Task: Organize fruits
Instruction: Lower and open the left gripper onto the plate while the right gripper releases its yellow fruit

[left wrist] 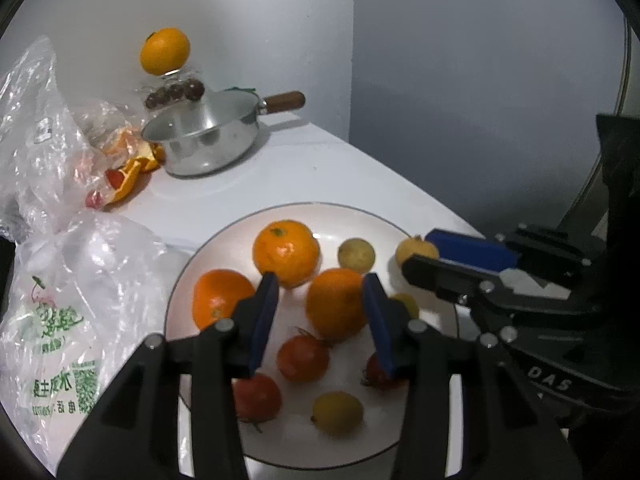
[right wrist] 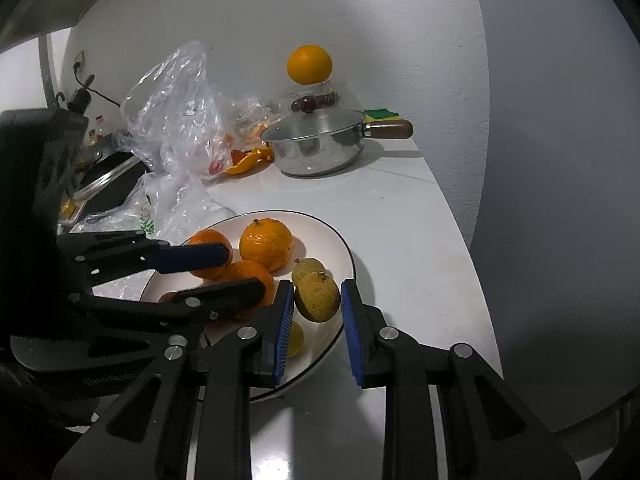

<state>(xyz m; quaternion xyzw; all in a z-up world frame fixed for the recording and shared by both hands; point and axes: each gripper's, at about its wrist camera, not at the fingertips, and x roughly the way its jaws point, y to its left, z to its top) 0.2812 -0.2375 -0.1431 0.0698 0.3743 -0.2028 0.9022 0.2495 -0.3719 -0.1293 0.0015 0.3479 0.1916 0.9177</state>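
The white counter (right wrist: 400, 216) runs back to a grey-white wall, and most of its left side is taken up by crumpled clear plastic bags (left wrist: 60, 320), 1 printed with green lettering. Behind them stands a steel saucepan (left wrist: 200, 148) with its wooden handle pointing right, level with the counter; a lone orange (left wrist: 165, 56) sits high on a clear container behind it, and orange peel (left wrist: 136, 172) lies beside the pan.

Nearer the cameras is a round white plate (left wrist: 332, 216) with a thin dark rim, holding the fruit. On it lie 3 oranges: the rear 1 (left wrist: 286, 254) with its stem end facing up, 1 at the left (left wrist: 220, 298), 1 in the middle (left wrist: 336, 304). In front of them are 3 small red fruits (left wrist: 302, 358) with dry calyxes, and several small yellow-green round fruits (left wrist: 338, 412); none has a clear long axis.

The left gripper (left wrist: 320, 320) hangs over the plate, angled down, fingers spread; the middle orange sits between the blue pads, the right pad at its edge, and whether it touches cannot be told.

The right gripper (right wrist: 316, 314) pinches a small yellow-brown fruit (right wrist: 318, 296) at the plate's right edge, stem end upward.
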